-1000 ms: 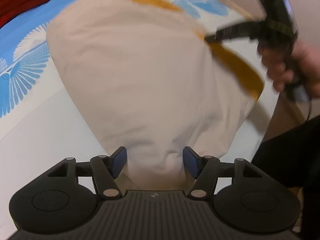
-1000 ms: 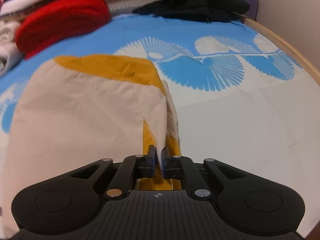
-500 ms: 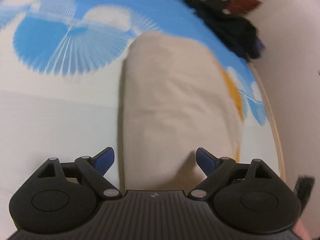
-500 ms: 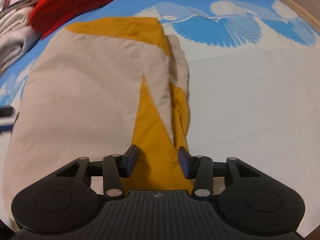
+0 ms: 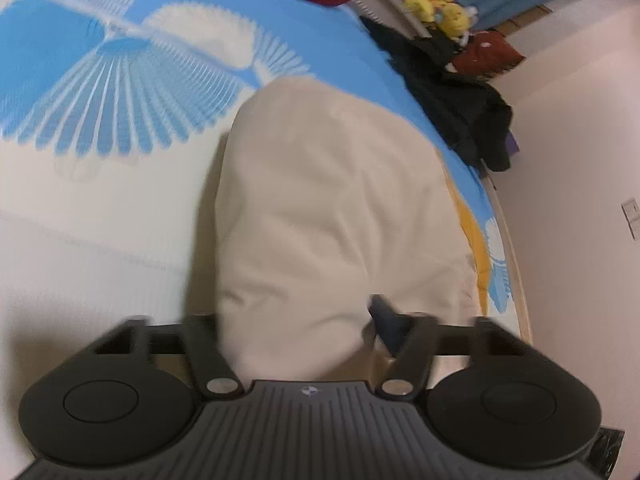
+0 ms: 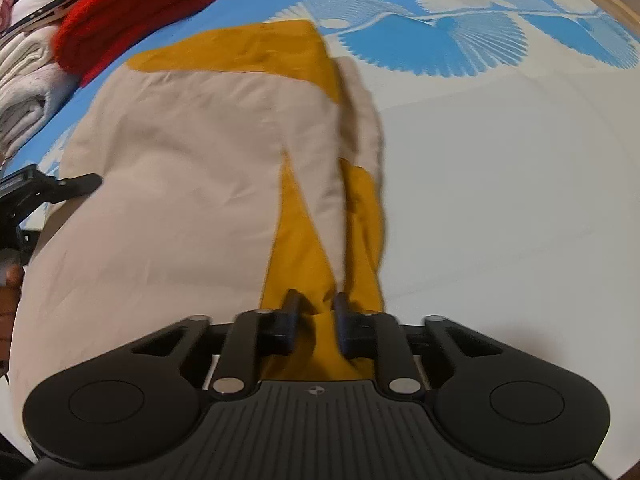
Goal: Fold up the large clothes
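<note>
The bedsheet [image 6: 500, 184], white with blue fan prints, fills both views, and the beige-and-mustard garment [image 6: 192, 184] lies folded flat on it, its mustard panel along the far edge and a mustard wedge running down toward the right wrist camera. In the left wrist view the same garment [image 5: 332, 208] shows as a beige mound with a thin mustard strip on its right side; compared with a second ago, when it hung lifted between the two tools, it now rests on the sheet. A red knit item [image 6: 140, 8] sits beyond the garment's far left corner, next to a stack of pale folded laundry [image 6: 24, 88]; a dark clothing pile [image 5: 452, 88] and yellow plush toys [image 5: 436, 4] lie at the far end of the bed in the left view. Left gripper [image 5: 296, 320]: fingers spread wide, the beige edge bulging up between them and hiding the left finger tip; they have stayed apart since half a second ago. Right gripper [image 6: 314, 312]: one second ago it pinched the mustard fold, half a second ago it was wide apart, and now the fingers stand narrower, a clear gap remaining, with the mustard cloth lying between them unclamped. The left tool also appears at the left edge of the right view.
</note>
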Demonstrator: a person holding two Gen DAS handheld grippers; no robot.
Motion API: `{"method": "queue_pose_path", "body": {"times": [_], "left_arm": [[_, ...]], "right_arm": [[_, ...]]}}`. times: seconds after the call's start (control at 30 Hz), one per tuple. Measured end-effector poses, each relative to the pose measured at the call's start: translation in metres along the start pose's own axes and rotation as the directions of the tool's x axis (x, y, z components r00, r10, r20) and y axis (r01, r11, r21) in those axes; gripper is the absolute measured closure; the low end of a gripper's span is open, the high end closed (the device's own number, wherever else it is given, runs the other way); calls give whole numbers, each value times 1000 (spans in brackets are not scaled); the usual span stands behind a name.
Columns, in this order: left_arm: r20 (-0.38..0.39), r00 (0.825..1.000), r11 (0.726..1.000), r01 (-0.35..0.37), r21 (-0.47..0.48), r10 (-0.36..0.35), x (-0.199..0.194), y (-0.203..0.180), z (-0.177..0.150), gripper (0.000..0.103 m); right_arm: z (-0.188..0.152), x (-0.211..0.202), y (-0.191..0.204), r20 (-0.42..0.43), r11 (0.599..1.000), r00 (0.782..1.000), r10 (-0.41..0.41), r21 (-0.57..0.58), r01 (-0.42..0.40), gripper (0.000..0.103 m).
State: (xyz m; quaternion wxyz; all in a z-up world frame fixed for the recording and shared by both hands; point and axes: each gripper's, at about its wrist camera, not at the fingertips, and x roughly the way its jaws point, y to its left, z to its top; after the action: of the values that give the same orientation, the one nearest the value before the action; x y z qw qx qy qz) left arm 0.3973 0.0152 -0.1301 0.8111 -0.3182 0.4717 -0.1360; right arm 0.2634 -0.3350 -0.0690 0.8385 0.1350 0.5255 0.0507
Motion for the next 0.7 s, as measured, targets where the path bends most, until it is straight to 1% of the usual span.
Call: {"method": "queue_pose_path", "body": {"times": [0.07, 0.13, 0.2, 0.23, 0.27, 0.33, 0.37, 0.4, 0.43, 0.47, 0.5, 0.53, 0.57, 0.63, 0.7], "left_arm": [[17, 999, 999, 31, 30, -32, -14, -7, 10, 64], [58, 997, 996, 39, 85, -44, -33, -17, 21, 66], [111, 993, 990, 18, 138, -33, -55, -21, 35, 65], [133, 991, 989, 6, 148, -26, -66, -19, 42, 65], [153, 988, 989, -6, 150, -17, -76, -14, 50, 63], [186, 982, 990, -38, 135, 13, -95, 1, 64, 55], [206, 978, 990, -70, 123, 44, -103, 9, 71, 45], [234, 969, 988, -109, 107, 81, -111, 16, 76, 38], [245, 962, 987, -143, 76, 121, -118, 26, 81, 38], [231, 960, 985, -169, 33, 157, -121, 36, 85, 38], [225, 956, 981, -194, 10, 187, -126, 43, 85, 38], [226, 954, 977, -210, 24, 199, -131, 44, 84, 38], [223, 954, 975, -216, 54, 199, -136, 40, 81, 38], [208, 961, 970, -210, 124, 182, -147, 28, 72, 36], [174, 969, 960, -208, 188, 176, -153, 20, 58, 36]], "right_arm": [[2, 0, 8, 9, 1000, 1000, 8, -3, -8, 94], [7, 0, 18, 28, 1000, 999, 28, -2, -28, 97], [14, -2, 31, 66, 998, 996, 60, 3, -60, 98], [18, -3, 39, 89, 997, 993, 80, 3, -80, 98], [21, -4, 48, 110, 995, 989, 101, 2, -102, 98], [26, -3, 67, 143, 990, 980, 141, -4, -142, 99], [27, -1, 77, 153, 989, 977, 149, -11, -149, 99], [27, 1, 87, 157, 990, 978, 141, -20, -140, 99], [27, 4, 95, 155, 992, 980, 124, -33, -121, 99], [27, 7, 101, 153, 994, 983, 105, -44, -100, 99], [27, 10, 104, 150, 996, 985, 89, -44, -84, 99], [28, 12, 104, 147, 996, 986, 83, -37, -79, 99], [30, 13, 103, 143, 996, 986, 85, -34, -81, 99], [31, 13, 104, 150, 997, 986, 69, -38, -64, 99], [31, 13, 105, 151, 997, 986, 69, -24, -66, 99]]}}
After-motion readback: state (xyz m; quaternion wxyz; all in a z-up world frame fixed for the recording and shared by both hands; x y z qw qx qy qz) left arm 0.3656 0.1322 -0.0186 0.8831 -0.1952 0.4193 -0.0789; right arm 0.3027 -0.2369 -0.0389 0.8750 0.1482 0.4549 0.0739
